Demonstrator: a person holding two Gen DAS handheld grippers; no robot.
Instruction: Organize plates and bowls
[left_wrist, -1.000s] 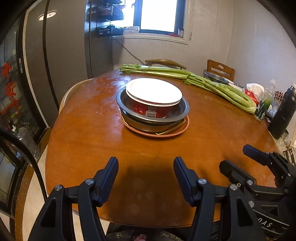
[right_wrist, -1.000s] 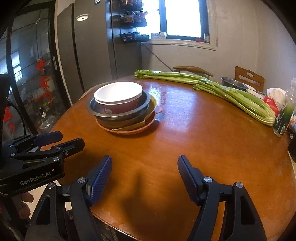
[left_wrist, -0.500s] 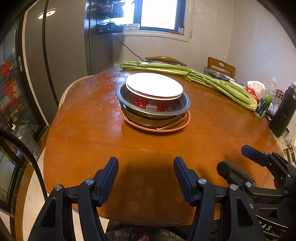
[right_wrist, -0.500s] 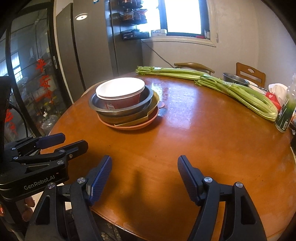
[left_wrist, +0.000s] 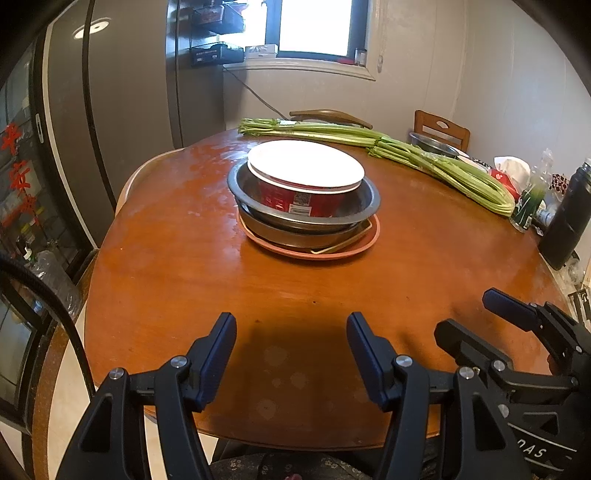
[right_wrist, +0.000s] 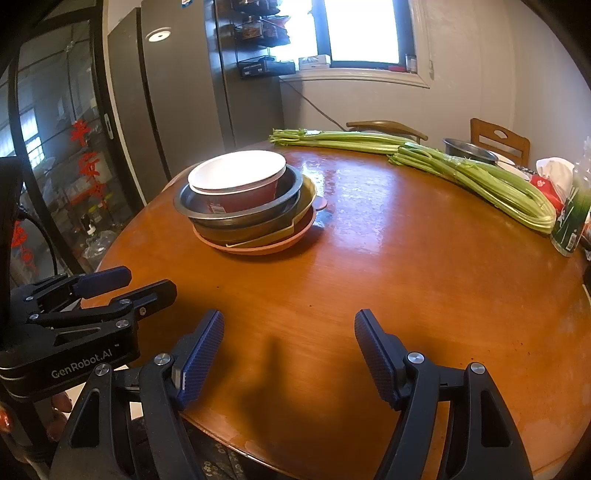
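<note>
Since a second ago, the stack of dishes sits lower and larger in both views, though nothing on the table (left_wrist: 177, 266) has changed places and both claws keep the same gap. The left gripper (left_wrist: 291, 332) hangs over the near edge of the round wooden table with its jaws apart and nothing between them, only bare wood. The right gripper (right_wrist: 290, 332) is beside it, jaws set a little wider, also holding nothing. The stack stands toward 12 o'clock from the left gripper and about 11 o'clock from the right one, well apart from both. At its base is a pink plate (left_wrist: 365, 245), then a yellowish dish (right_wrist: 308, 194), then 2 metal bowls (left_wrist: 369, 203) nested, with a red paper bowl (left_wrist: 295, 197) with a white inside on top. Long bunches of celery (left_wrist: 443, 168) lie across the far side of the table from 12 toward 2 o'clock. Another metal bowl (right_wrist: 469, 149) sits beyond them, and a dark bottle (left_wrist: 567, 221) stands at 3 o'clock at the table edge.
</note>
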